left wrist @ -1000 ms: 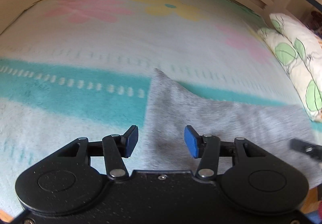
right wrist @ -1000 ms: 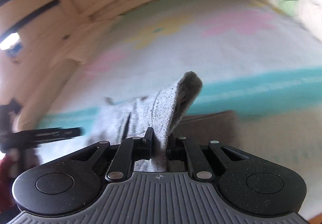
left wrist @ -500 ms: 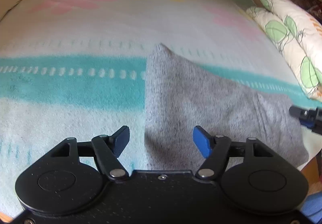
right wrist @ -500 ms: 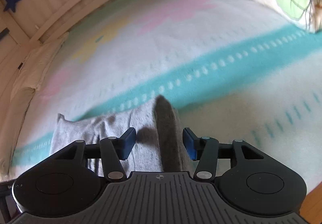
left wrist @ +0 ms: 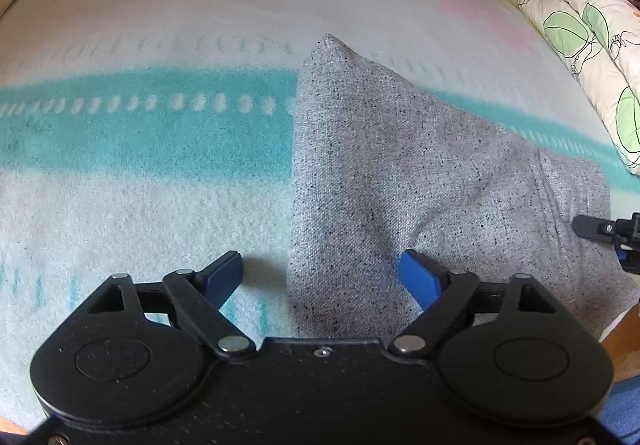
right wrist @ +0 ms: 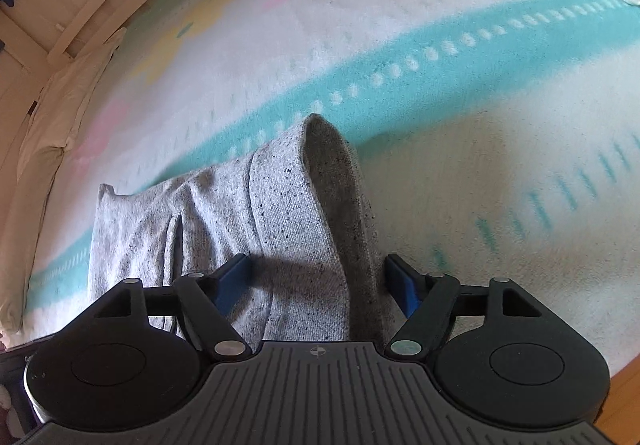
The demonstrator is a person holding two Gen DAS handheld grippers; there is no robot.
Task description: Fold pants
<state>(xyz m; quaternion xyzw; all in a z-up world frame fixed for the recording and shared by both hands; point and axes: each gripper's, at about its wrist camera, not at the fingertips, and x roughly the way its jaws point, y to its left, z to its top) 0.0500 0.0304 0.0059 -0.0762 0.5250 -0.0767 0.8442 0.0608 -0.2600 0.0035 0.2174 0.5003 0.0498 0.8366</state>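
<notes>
Grey speckled pants (left wrist: 400, 173) lie folded on the bed blanket (left wrist: 140, 185), near its front edge. My left gripper (left wrist: 322, 275) is open and empty, just above the pants' left edge. My right gripper (right wrist: 318, 279) is open, its blue pads on either side of the pants' right folded end (right wrist: 316, 213), which stands up a little. The right gripper's tip (left wrist: 600, 229) shows at the right of the left wrist view, beside the pants' right end.
The blanket (right wrist: 460, 85) is pale with a teal band and pink and yellow flowers. Leaf-print pillows (left wrist: 580, 29) lie at the right. A beige pillow (right wrist: 52, 117) and a wooden bed rail (right wrist: 100, 5) bound the far side. The bed's front edge is close below.
My right gripper was shut on the pants' end one second ago; it has opened and dropped the cloth onto the bed. Both grippers have opened wider and drawn back a little.
</notes>
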